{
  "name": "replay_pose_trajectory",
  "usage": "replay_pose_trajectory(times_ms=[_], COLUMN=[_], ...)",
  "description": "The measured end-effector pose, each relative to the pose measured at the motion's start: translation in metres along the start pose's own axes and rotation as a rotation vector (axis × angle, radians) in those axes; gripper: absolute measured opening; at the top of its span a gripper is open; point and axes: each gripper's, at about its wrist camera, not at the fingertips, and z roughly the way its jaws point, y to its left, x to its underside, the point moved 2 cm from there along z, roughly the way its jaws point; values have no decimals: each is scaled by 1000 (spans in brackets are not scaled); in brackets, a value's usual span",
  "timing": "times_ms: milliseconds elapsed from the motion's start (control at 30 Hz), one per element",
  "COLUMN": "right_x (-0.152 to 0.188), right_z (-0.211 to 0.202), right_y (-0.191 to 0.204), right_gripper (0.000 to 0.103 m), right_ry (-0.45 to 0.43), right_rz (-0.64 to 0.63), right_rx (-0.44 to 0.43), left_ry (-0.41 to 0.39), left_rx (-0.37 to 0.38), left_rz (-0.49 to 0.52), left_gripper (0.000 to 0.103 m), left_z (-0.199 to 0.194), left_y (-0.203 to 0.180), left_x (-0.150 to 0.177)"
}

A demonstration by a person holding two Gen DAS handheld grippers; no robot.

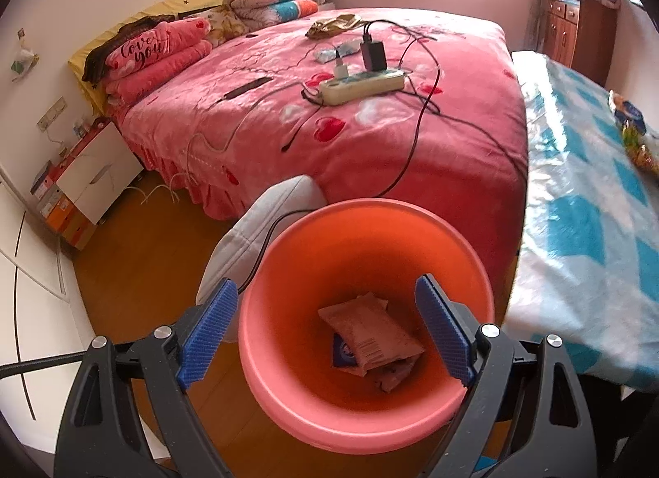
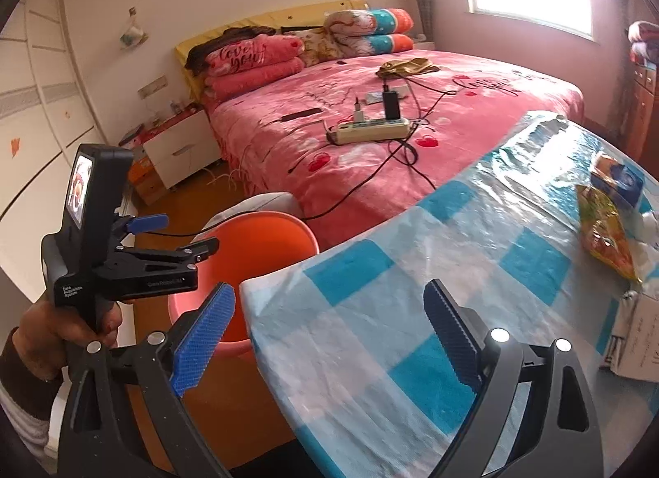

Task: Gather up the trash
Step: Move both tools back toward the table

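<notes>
While the left gripper point(image 1: 325, 333) hangs wide open and empty above the orange bin point(image 1: 288, 375), a tan packet point(image 1: 370, 333) lies at the bin's bottom, below its fingers. The right gripper point(image 2: 329, 338), also spread wide and empty, hovers over the checked table point(image 2: 370, 272), where three wrappers point(image 2: 605, 230) lie well ahead, to its right.

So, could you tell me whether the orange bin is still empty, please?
No, the orange bin already holds a crumpled paper packet at its bottom.
</notes>
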Motion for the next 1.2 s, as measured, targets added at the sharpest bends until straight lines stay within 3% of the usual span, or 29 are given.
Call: replay_pose_trajectory(times_ms=[333, 1200], right_x=[9, 25], right_z=[-21, -69], right_y=[-22, -103], right_gripper=[95, 95], right_ry=[-49, -140], right_rz=[69, 221], right_rx=[27, 99], left_ry=[-34, -64], left_rx=[51, 94], left_rz=[21, 136], left_gripper=[89, 89], left_z=[-18, -52], left_y=[-24, -112], left_x=[-12, -29])
